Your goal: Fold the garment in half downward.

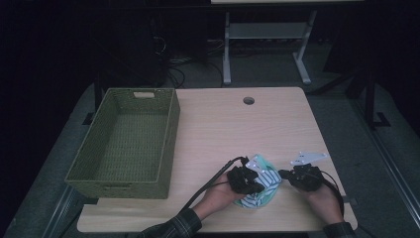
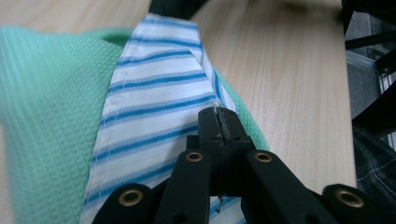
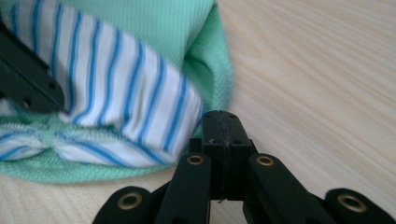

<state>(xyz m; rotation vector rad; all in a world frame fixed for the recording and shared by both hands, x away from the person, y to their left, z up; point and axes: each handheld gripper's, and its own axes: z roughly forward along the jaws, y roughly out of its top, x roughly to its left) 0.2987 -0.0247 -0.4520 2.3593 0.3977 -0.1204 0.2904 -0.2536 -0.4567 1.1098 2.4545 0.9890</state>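
I have the cloth [image 1: 260, 186], a small mint-green piece with a white, blue-striped band, bunched on the table [image 1: 218, 124] near its front edge, at about five o'clock from the table's middle. It sits between my two hands, which is why both tools crowd that corner.

My left gripper [image 1: 258, 187] lies over the cloth's nine o'clock side. In the left gripper view its jaws are pressed flat together, and the striped band [image 2: 154, 107] runs right up to the tips, with a thread of fabric seeming to sit in the seam. I judge it is pinching the band's edge, a thin hold that lets the jaws meet almost fully.

My right gripper [image 1: 283, 174] sits at the cloth's three o'clock. In the right gripper view its jaws are also together, just beside the folded striped edge [image 3: 140, 107] and the green fabric, resting low to the wood. I cannot tell whether any cloth is caught there; it looks closed on nothing, touching or nearly touching the fold.

The green woven basket [image 1: 130, 141] stands at nine o'clock on the table, well apart from the cloth, open side up and bare inside. I take it as the place the cloth goes, parked off to the side so the folding or gathering has free wood in front of me.

My guess is I am tidying the bundle before lifting it.
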